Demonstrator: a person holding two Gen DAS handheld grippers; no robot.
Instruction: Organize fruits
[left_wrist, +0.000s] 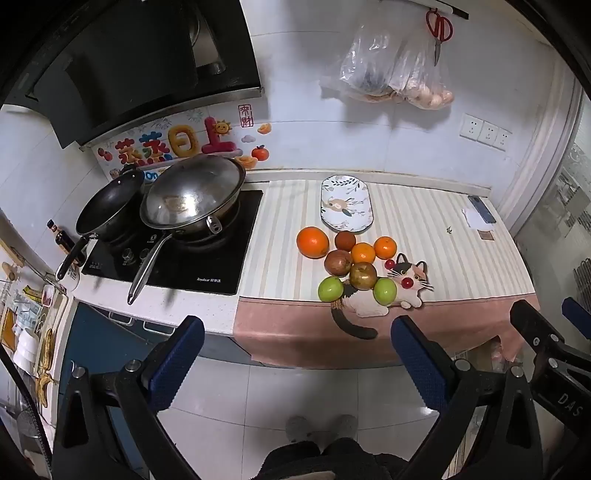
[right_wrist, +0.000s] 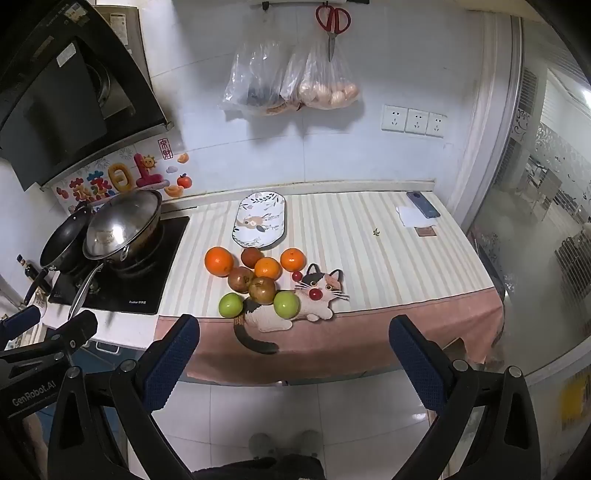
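Observation:
A cluster of fruit lies on the striped counter cloth (left_wrist: 424, 236): a big orange (left_wrist: 312, 242) (right_wrist: 219, 261), two smaller oranges (left_wrist: 385, 247) (right_wrist: 293, 259), brownish-red apples (left_wrist: 363, 276) (right_wrist: 262, 290), two green apples (left_wrist: 330, 289) (right_wrist: 286, 304) and two small red cherries (left_wrist: 407, 283) (right_wrist: 314, 293). Behind the cluster lies an oval patterned plate (left_wrist: 345, 204) (right_wrist: 259, 219) with nothing on it. My left gripper (left_wrist: 297, 334) and right gripper (right_wrist: 293, 332) both hang open in front of the counter edge, well short of the fruit, with nothing between the blue pads.
A stove (left_wrist: 177, 254) with a steel wok (left_wrist: 194, 195) and a black pan (left_wrist: 109, 203) stands left of the cloth. A phone (right_wrist: 423, 204) and paper lie at the far right. Bags (right_wrist: 291, 81) and scissors (right_wrist: 332, 22) hang on the wall. The person's feet (left_wrist: 321, 428) stand on the floor tiles.

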